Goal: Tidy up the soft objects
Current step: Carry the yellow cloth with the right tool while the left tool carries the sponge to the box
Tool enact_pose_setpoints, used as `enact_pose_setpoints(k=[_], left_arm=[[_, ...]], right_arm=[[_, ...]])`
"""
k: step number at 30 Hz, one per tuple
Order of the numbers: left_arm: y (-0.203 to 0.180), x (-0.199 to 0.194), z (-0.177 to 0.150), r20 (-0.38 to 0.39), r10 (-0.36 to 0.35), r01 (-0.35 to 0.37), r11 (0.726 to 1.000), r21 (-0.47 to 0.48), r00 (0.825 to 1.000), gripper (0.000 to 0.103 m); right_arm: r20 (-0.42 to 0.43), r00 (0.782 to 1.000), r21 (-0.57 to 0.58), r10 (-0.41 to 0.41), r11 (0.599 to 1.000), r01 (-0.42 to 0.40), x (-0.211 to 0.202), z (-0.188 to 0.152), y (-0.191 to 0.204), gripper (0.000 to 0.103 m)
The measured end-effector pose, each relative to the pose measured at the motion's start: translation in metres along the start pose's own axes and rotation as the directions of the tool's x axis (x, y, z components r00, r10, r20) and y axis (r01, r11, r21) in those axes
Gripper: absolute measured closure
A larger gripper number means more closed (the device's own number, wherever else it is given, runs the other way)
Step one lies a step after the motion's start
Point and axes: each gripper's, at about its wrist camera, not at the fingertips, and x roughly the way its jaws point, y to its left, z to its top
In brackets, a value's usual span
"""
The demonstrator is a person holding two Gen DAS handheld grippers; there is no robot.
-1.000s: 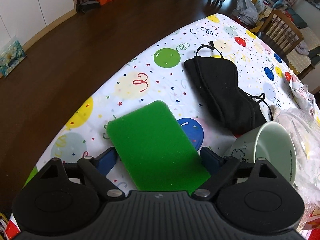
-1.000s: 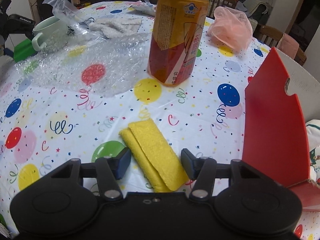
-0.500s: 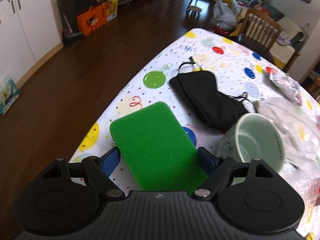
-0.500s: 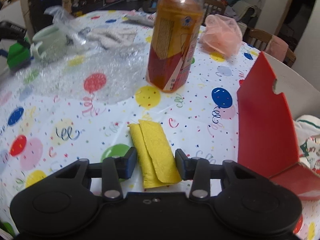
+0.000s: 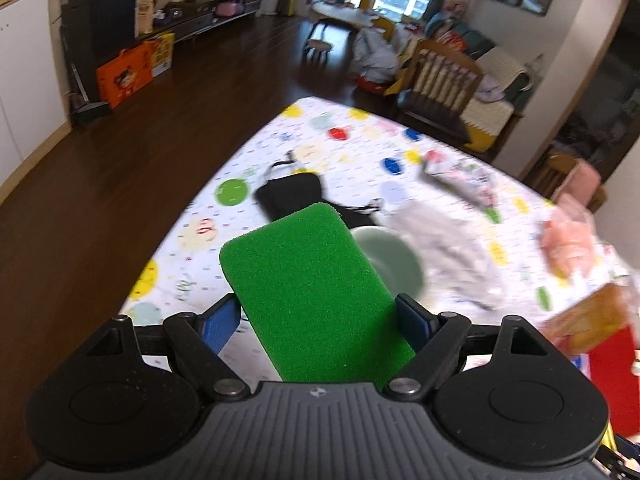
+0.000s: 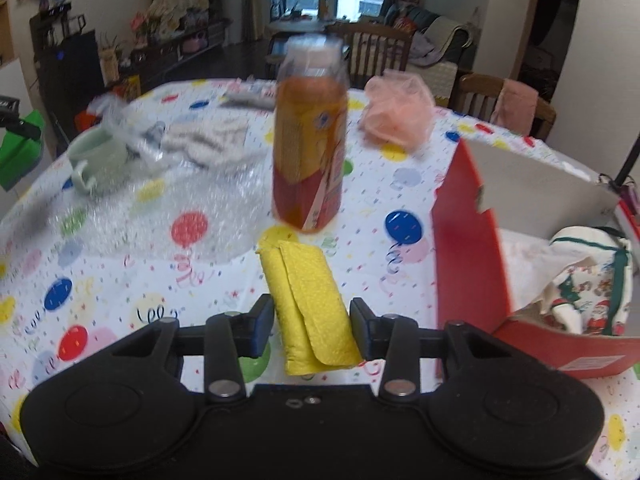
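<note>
- Pointing steeply down over the balloon-print tablecloth (image 5: 256, 152), the left gripper (image 5: 318, 316) clamps a green sponge (image 5: 308, 292) between its blue pads, the slab held clear of the table.
- Behind the sponge, a pale green mug (image 5: 396, 256) is partly covered and a black fabric pouch (image 5: 292, 192) is blurred; items at the right edge are smeared beyond telling.
- Against a second ago, the sponge sat on the cloth; the view now takes in far more of the room, and the jaws have drawn in slightly on the sponge.
- Tilted downward in the right wrist view, the right gripper (image 6: 312, 326) pinches a folded yellow cloth (image 6: 308, 300) at both sides, raised off the table.
- A blurred amber bottle (image 6: 310, 160) stands beyond it; an open red box (image 6: 468, 264) at right holds a Christmas-print fabric (image 6: 588, 288), partly cut off.
- A second ago the jaws stood apart around the cloth lying flat; they had closed on it by the half-second mark.
</note>
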Motion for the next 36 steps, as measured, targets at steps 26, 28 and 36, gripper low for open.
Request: enact_pose_setpoints(k=[26,28,36], left_arm=[[-0.27,-0.07,-0.054,-0.127,-0.36,0.373,0.78,0.503,0.924,0.019],[-0.295,-0.069,-0.061,-0.143,-0.374,0.389,0.75,0.535,0.916,0.019],[-0.386,-0.055,-0.098,-0.222,-0.395,0.44,0.639,0.631,0.892,0.019]], right_arm=[[0.181,0.975,0.184,-0.128,0.978,0.095,-0.084,0.037,-0.107,0.063],[0.181,0.973,0.193,-0.142,0.976,0.106,-0.085,0.036,-0.119,0.063],[0.171,0.967,0.232,-0.188,0.962,0.146,-0.084,0.023,-0.171,0.063]])
